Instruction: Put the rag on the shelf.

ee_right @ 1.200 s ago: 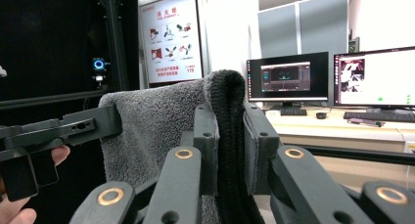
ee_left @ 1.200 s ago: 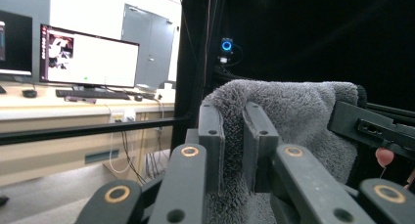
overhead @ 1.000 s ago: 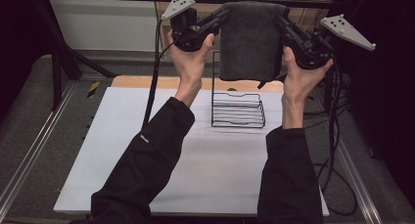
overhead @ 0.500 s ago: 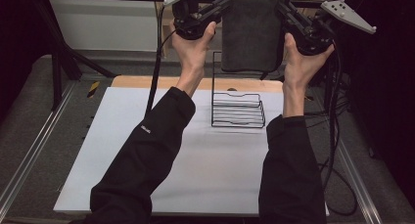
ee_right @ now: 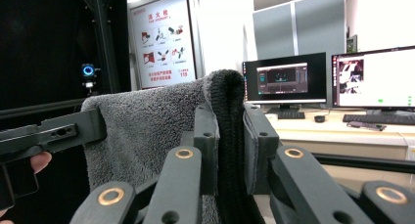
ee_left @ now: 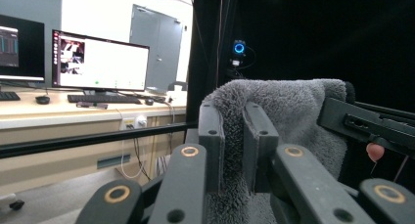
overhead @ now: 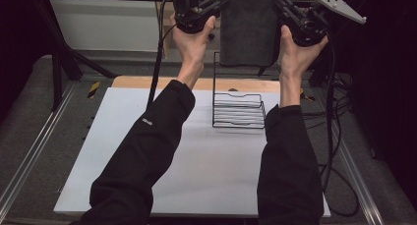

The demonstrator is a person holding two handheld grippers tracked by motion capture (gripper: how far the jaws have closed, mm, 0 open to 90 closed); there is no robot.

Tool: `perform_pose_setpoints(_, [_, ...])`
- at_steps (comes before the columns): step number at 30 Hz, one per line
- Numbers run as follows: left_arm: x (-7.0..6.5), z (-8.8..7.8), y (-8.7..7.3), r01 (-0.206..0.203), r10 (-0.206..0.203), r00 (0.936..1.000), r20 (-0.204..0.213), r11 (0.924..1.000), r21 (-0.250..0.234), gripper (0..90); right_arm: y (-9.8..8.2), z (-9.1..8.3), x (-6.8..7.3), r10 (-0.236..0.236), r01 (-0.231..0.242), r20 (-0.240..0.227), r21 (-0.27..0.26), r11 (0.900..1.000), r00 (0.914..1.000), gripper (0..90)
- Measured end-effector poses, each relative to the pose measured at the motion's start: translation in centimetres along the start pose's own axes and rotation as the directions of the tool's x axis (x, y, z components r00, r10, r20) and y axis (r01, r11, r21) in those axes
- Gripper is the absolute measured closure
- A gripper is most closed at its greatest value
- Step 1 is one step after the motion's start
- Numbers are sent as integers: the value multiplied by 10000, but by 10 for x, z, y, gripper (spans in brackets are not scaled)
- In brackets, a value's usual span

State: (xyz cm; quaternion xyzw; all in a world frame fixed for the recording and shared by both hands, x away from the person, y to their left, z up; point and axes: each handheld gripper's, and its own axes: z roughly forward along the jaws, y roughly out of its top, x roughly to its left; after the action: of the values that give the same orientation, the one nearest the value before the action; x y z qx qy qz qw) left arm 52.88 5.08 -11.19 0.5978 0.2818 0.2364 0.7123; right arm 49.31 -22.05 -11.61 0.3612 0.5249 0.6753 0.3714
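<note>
Now that both grippers, left gripper (overhead: 221, 0) and right gripper (overhead: 281, 3), have lifted higher, fingers clamped on the towel (overhead: 248, 28), it probably clears the rack (overhead: 239, 111).

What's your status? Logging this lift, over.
Left gripper and right gripper both shut on grey towel. Towel hangs above wire rack. Nothing between.
</note>
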Motion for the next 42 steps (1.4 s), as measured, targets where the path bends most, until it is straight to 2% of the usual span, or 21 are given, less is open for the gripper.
perform_pose_setpoints(2, [3,2,0,-12,12,10000,3,10000,72,801,0,3,-2,-95,95,-10,-46,9999,10000,795])
perform_pose_setpoints(7, [10,4,-10,-35,37,10000,-41,9992,390,801,-9,7,-5,-165,165,-11,293,9994,9999,795])
perform_pose_setpoints(21, [13,6,-29,-311,313,9995,-3,9951,944,801,-25,5,-12,-276,272,35,858,9959,9996,795])
perform_pose_setpoints(33, [11,-2,-57,-499,458,9985,305,9872,1518,800,-53,-10,-17,-56,47,59,1349,9908,10000,794])
perform_pose_setpoints(42, [5,-10,-72,-553,449,9971,619,9823,1788,800,-75,-26,-19,219,-200,-116,1442,9893,9997,794])
